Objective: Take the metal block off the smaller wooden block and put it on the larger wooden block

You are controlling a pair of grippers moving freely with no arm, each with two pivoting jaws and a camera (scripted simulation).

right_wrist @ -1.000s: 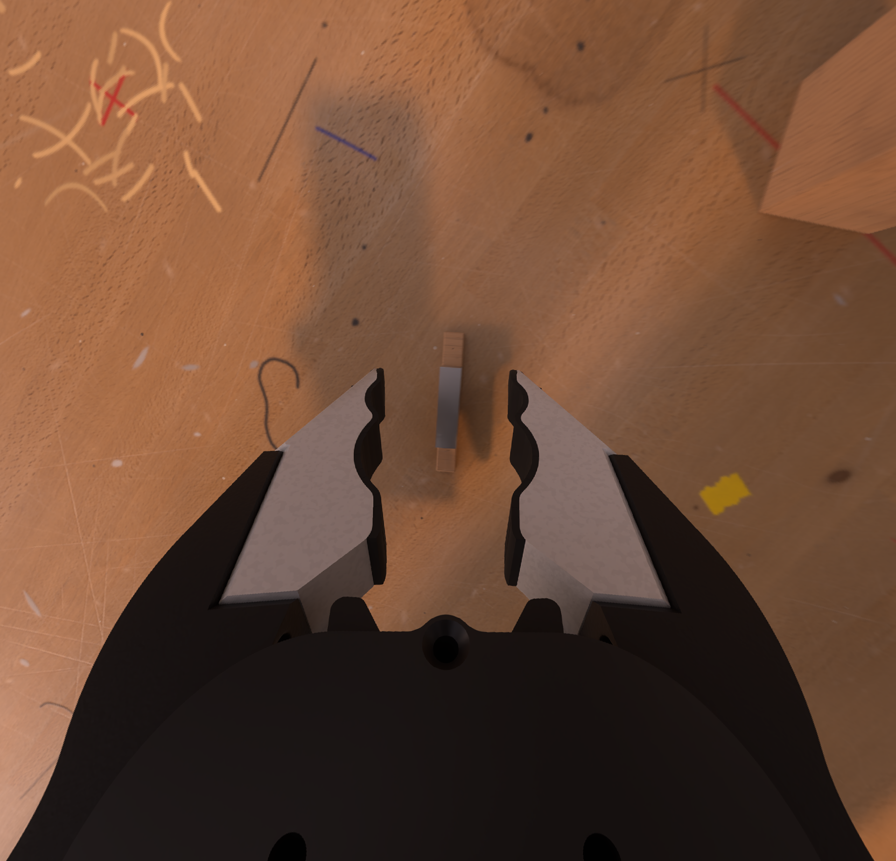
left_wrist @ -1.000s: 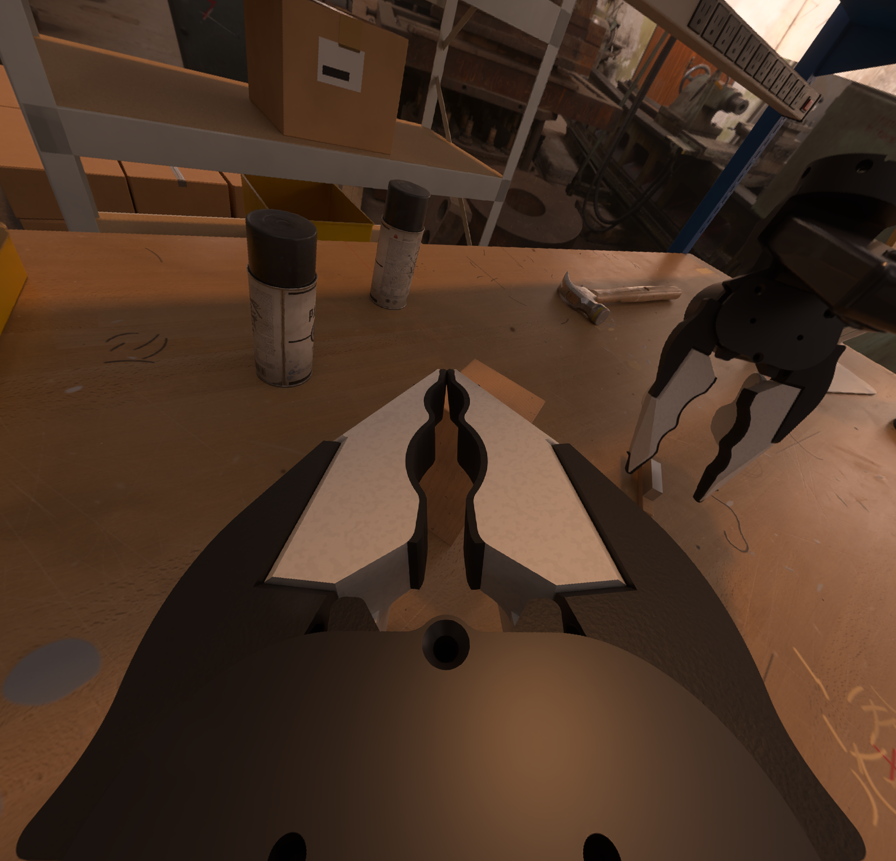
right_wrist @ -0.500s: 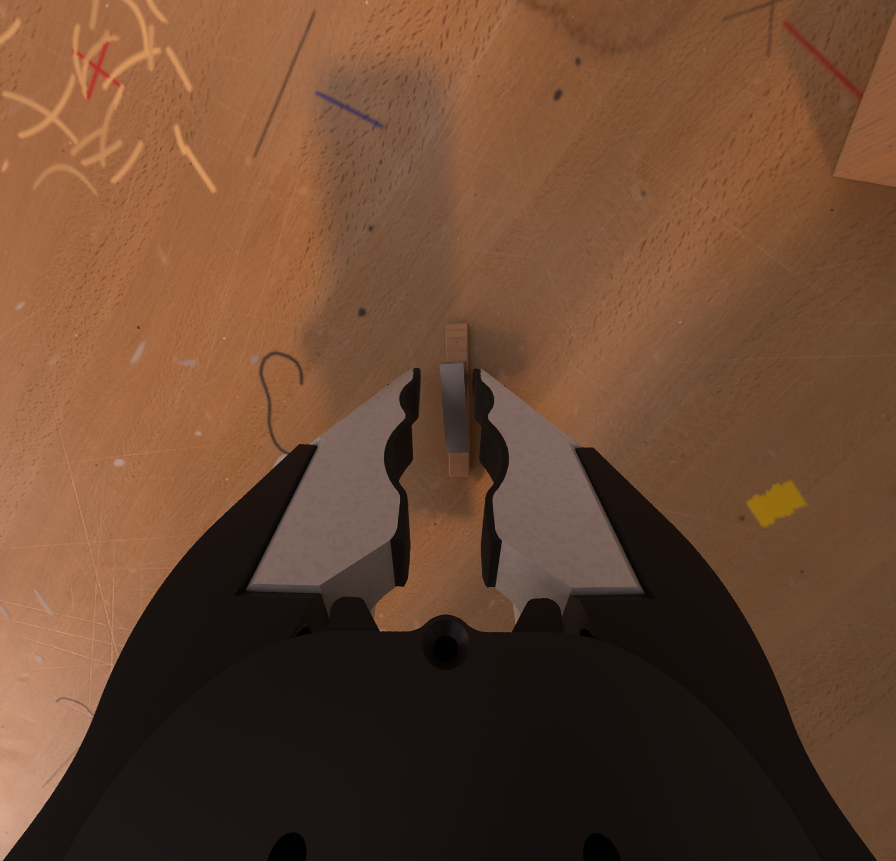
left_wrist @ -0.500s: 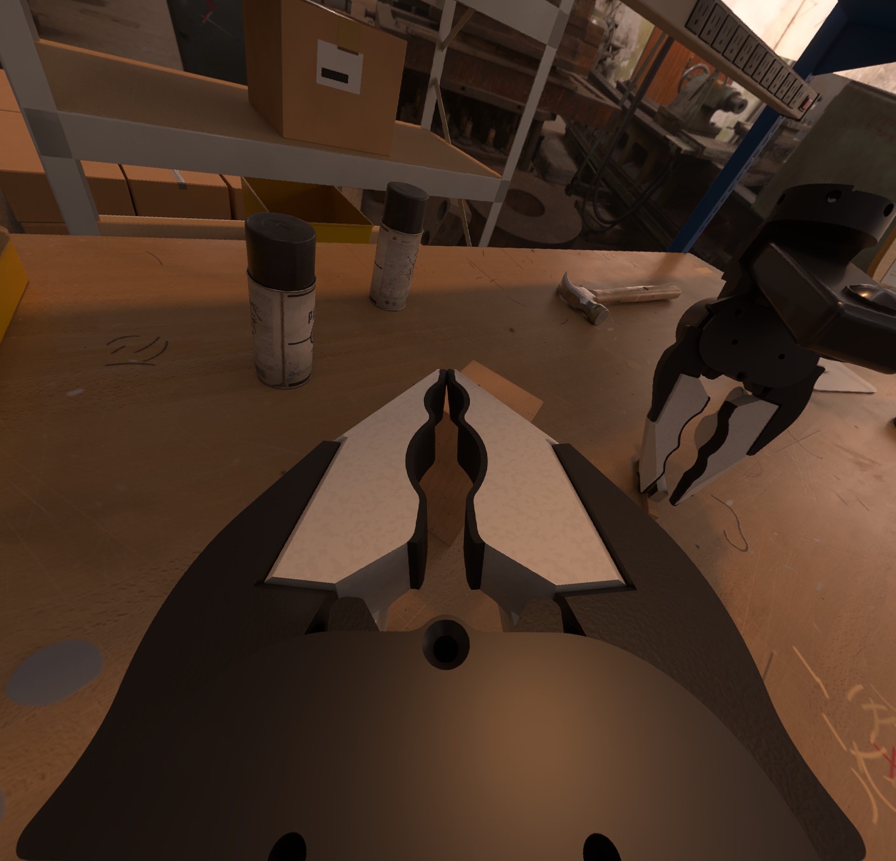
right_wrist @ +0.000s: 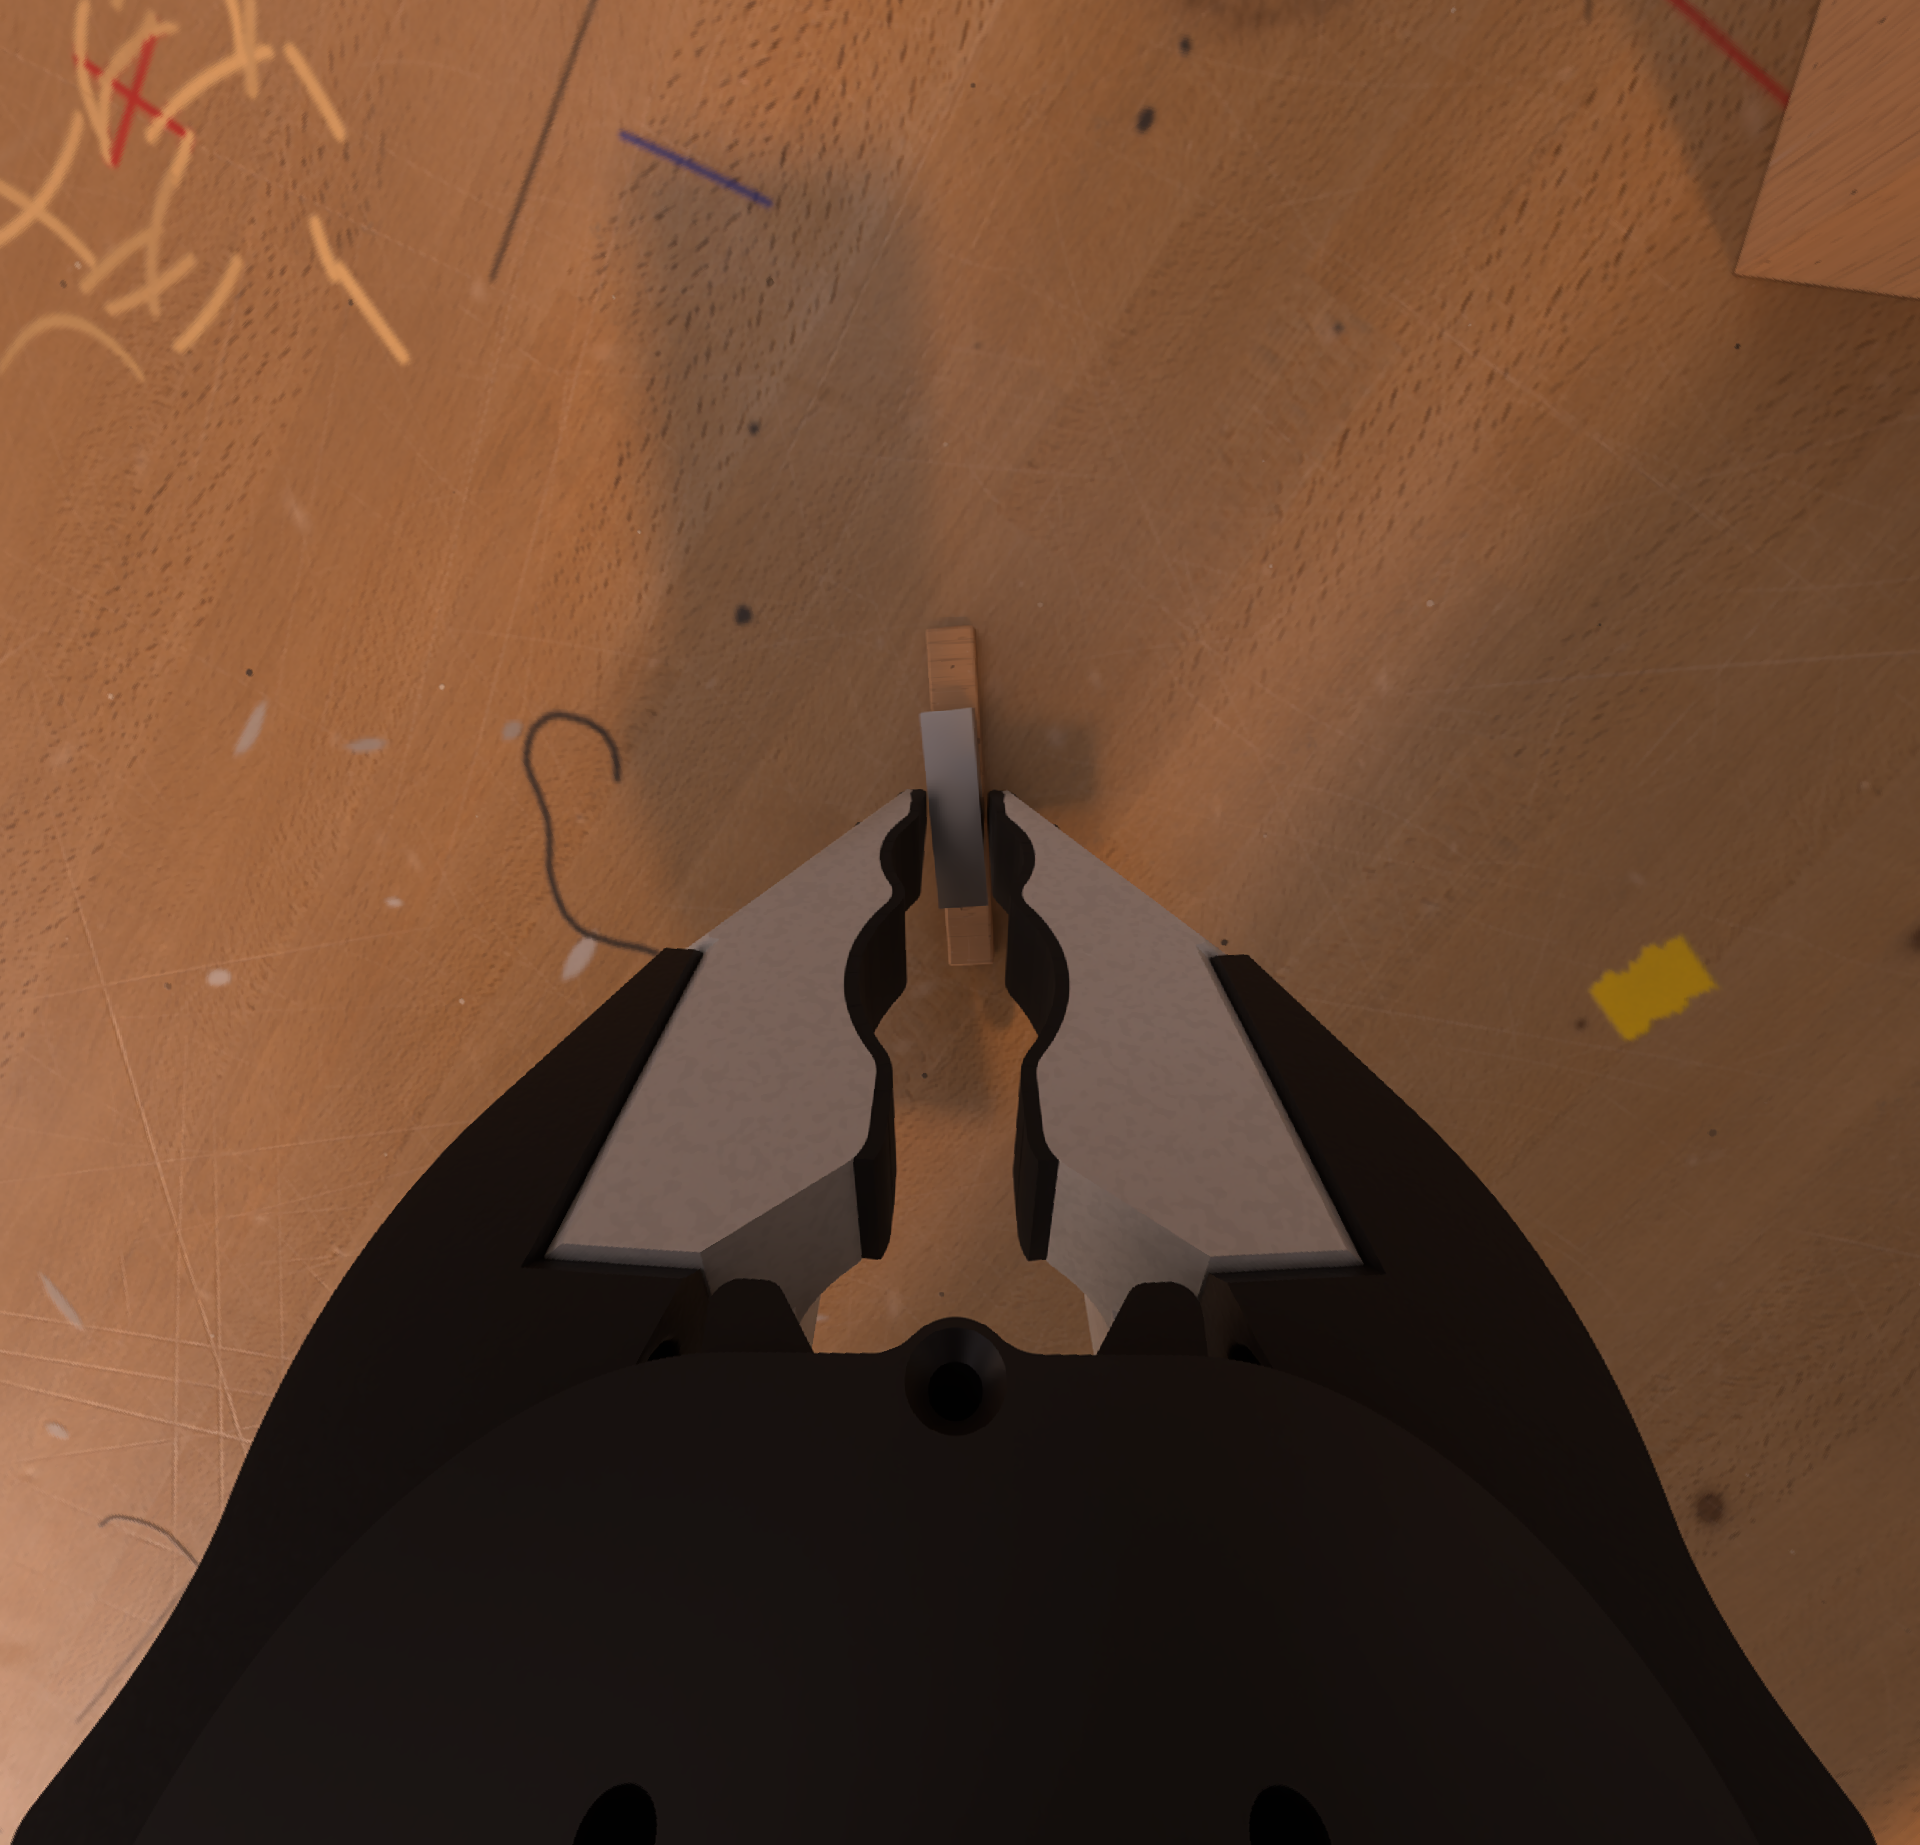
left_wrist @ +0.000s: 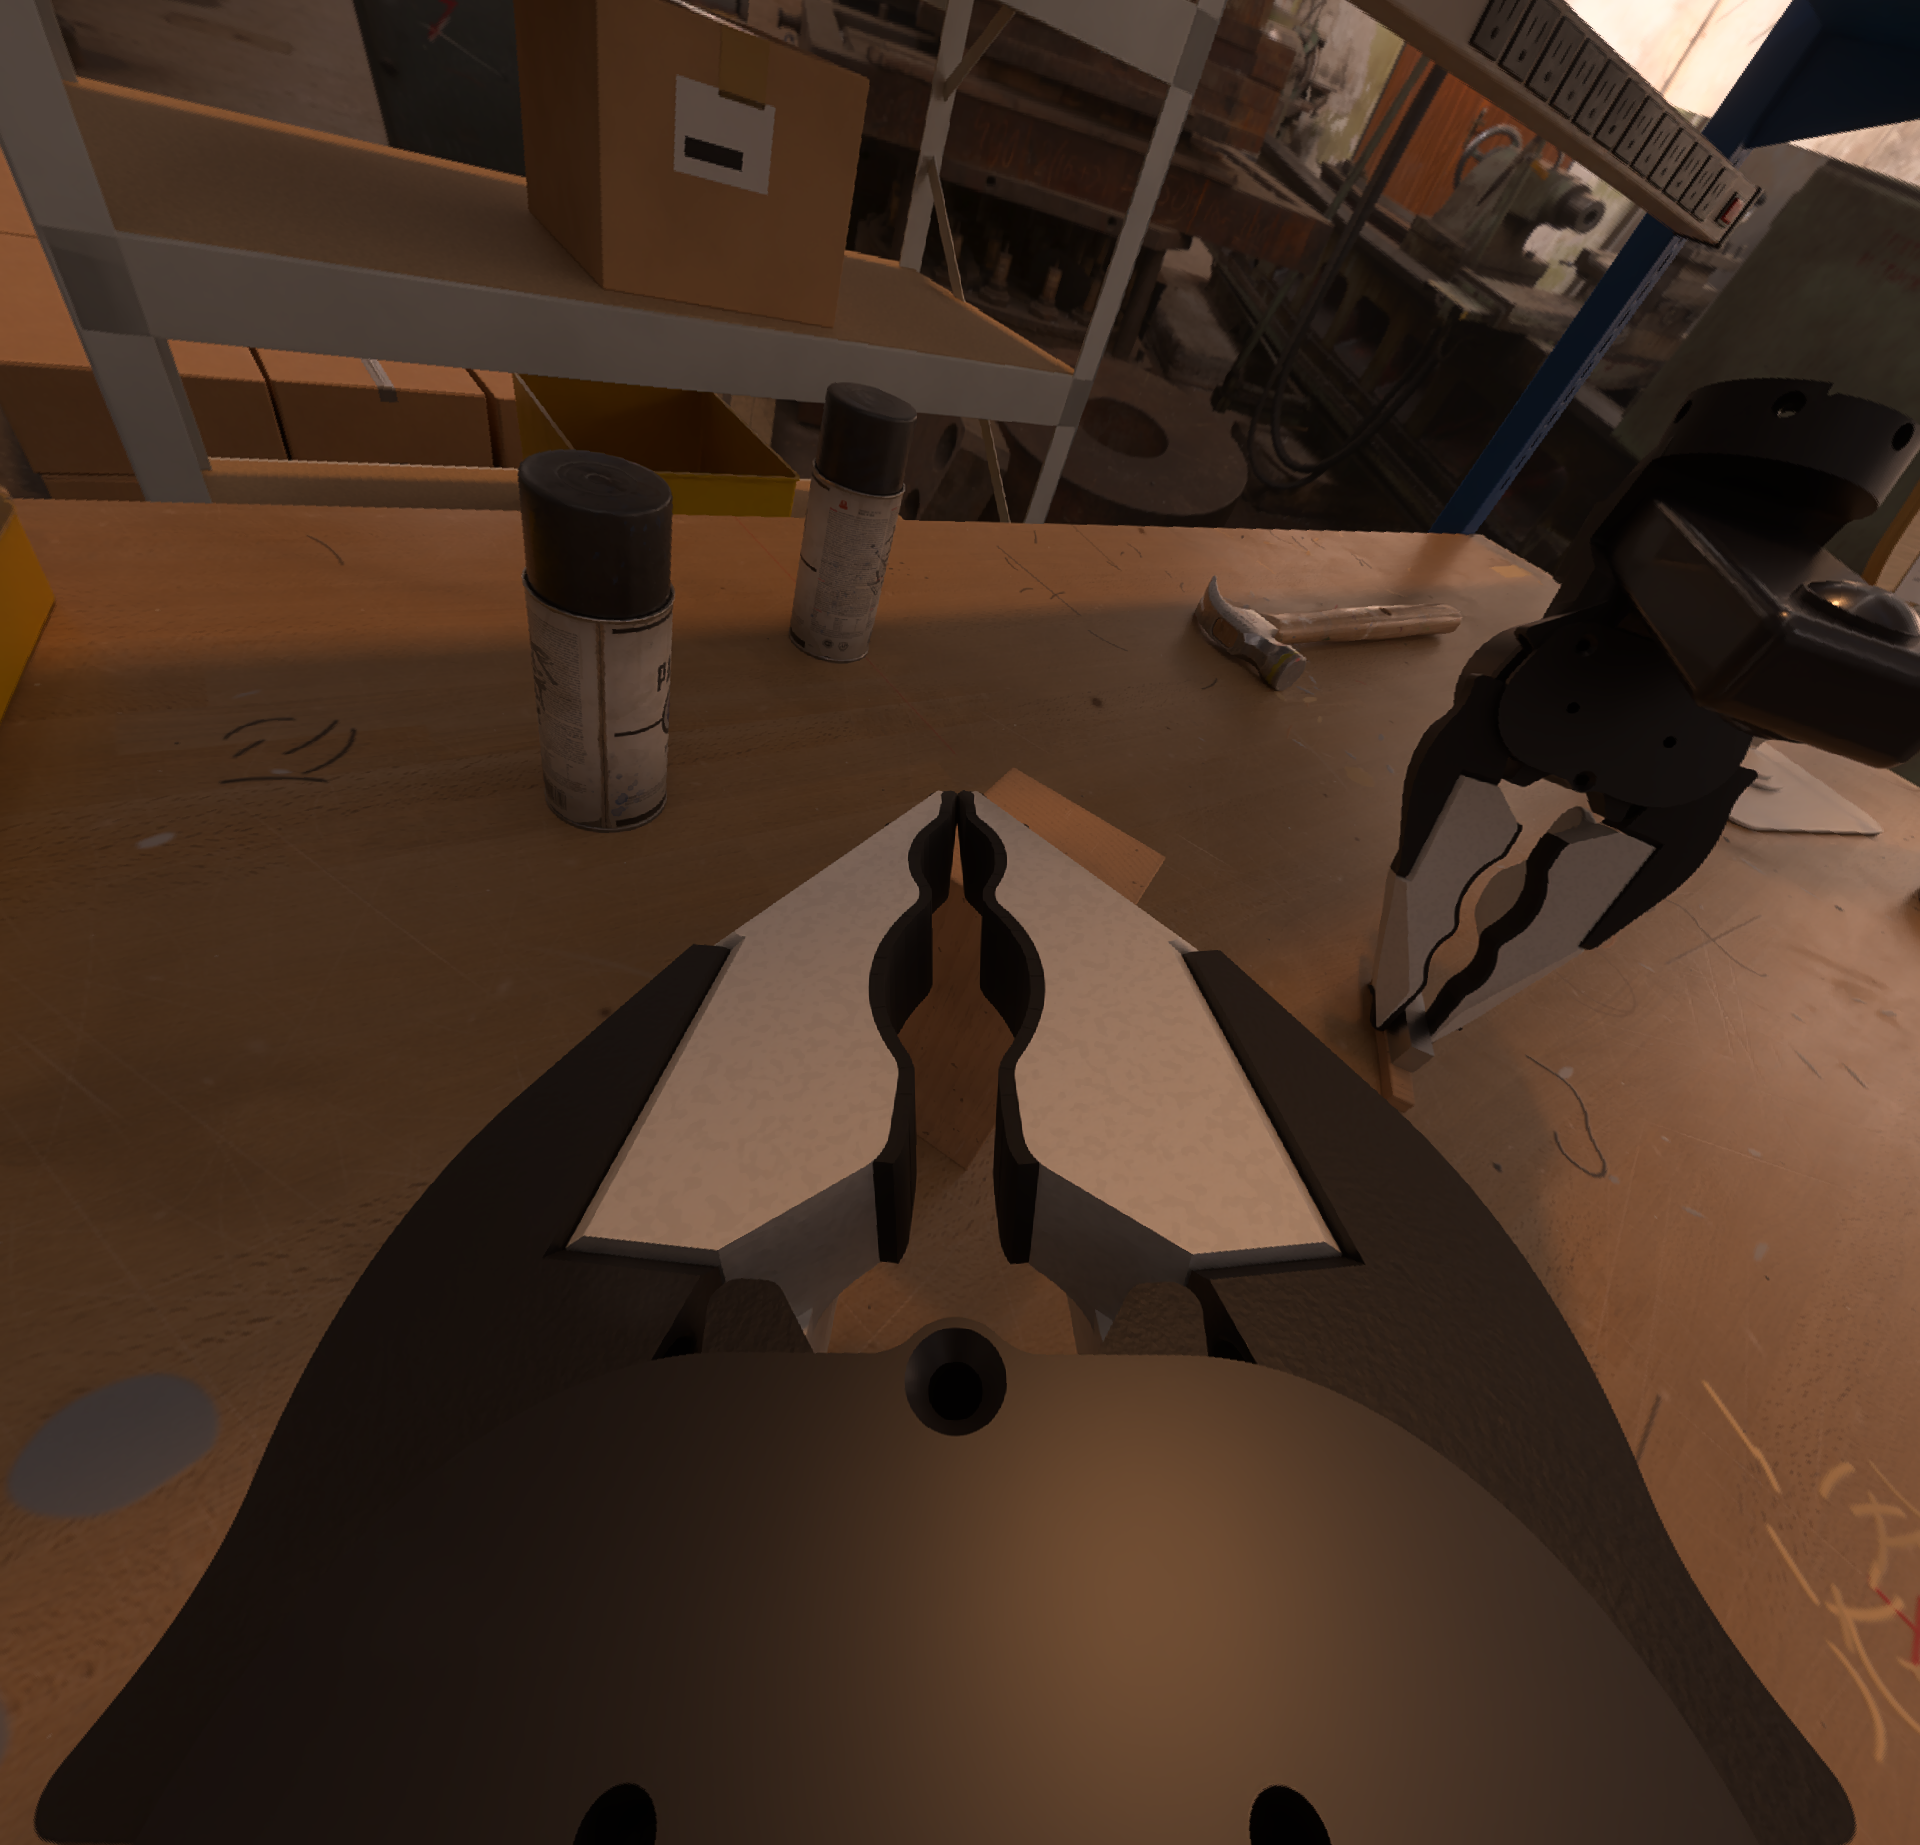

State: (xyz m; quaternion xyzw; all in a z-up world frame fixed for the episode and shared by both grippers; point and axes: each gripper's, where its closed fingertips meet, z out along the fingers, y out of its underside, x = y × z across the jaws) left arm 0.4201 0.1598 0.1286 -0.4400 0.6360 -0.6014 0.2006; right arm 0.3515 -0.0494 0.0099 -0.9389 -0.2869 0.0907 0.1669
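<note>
In the right wrist view a thin grey metal block (right_wrist: 952, 819) sits on a narrow smaller wooden block (right_wrist: 954, 668), seen from above. My right gripper (right_wrist: 954, 800) is shut on the metal block at its fingertips. It also shows in the left wrist view (left_wrist: 1408, 1026), pointing down at the table, with the metal block (left_wrist: 1415, 1045) at its tips. The larger wooden block (right_wrist: 1849, 143) lies at the top right edge; in the left wrist view it (left_wrist: 1070, 839) sits behind my left gripper (left_wrist: 956, 803), which is shut and empty above the table.
Two spray cans (left_wrist: 597, 642) (left_wrist: 852, 528) stand at the back of the wooden workbench (left_wrist: 312, 964). A hammer (left_wrist: 1320, 632) lies at the back right. Shelving with a cardboard box (left_wrist: 696, 133) stands behind the bench. A yellow scrap (right_wrist: 1652, 987) lies on the table.
My right gripper has lowered over the metal block and closed its fingers from wide open onto it. The left gripper has not moved.
</note>
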